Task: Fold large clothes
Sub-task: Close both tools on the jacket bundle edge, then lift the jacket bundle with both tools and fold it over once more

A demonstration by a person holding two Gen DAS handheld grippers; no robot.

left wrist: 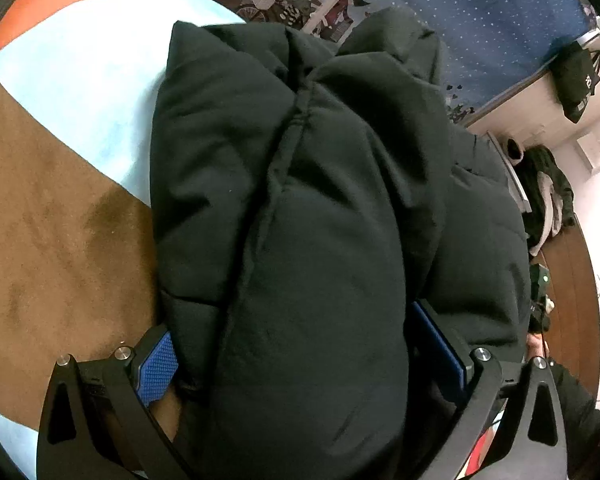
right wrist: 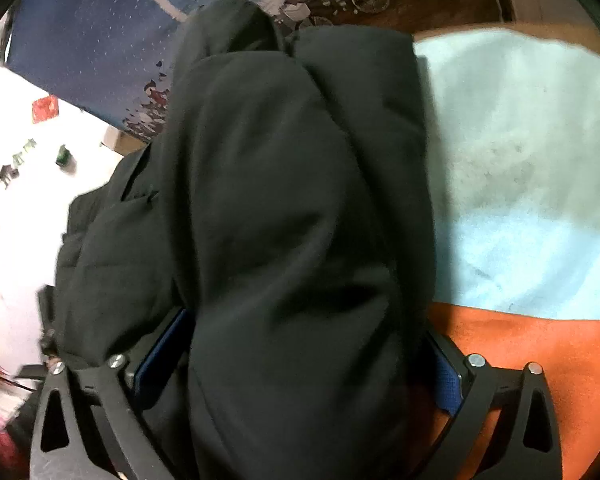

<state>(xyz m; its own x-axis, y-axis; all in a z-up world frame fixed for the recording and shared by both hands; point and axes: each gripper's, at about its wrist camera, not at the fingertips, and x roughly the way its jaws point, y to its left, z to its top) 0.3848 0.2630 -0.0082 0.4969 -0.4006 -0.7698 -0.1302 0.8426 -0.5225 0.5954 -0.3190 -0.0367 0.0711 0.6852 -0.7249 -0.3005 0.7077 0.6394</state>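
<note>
A bulky black padded jacket (left wrist: pixel 300 200) lies bunched on a bed and fills the middle of both views; it also shows in the right wrist view (right wrist: pixel 292 220). My left gripper (left wrist: pixel 300 356) is shut on a thick fold of it, the blue pads (left wrist: pixel 156 372) pressed against both sides of the fabric. My right gripper (right wrist: pixel 300 364) is shut on another thick fold, its blue pads (right wrist: pixel 448 384) on either side. The fingertips are partly hidden by the fabric.
The bed cover has pale blue (left wrist: pixel 80 80), brown (left wrist: pixel 40 220) and orange (right wrist: pixel 540 344) areas. A dark blue patterned blanket (left wrist: pixel 480 12) lies at the far side. Dark clothes (left wrist: pixel 548 192) hang on furniture to the right. A white wall (right wrist: pixel 40 152) stands on the left.
</note>
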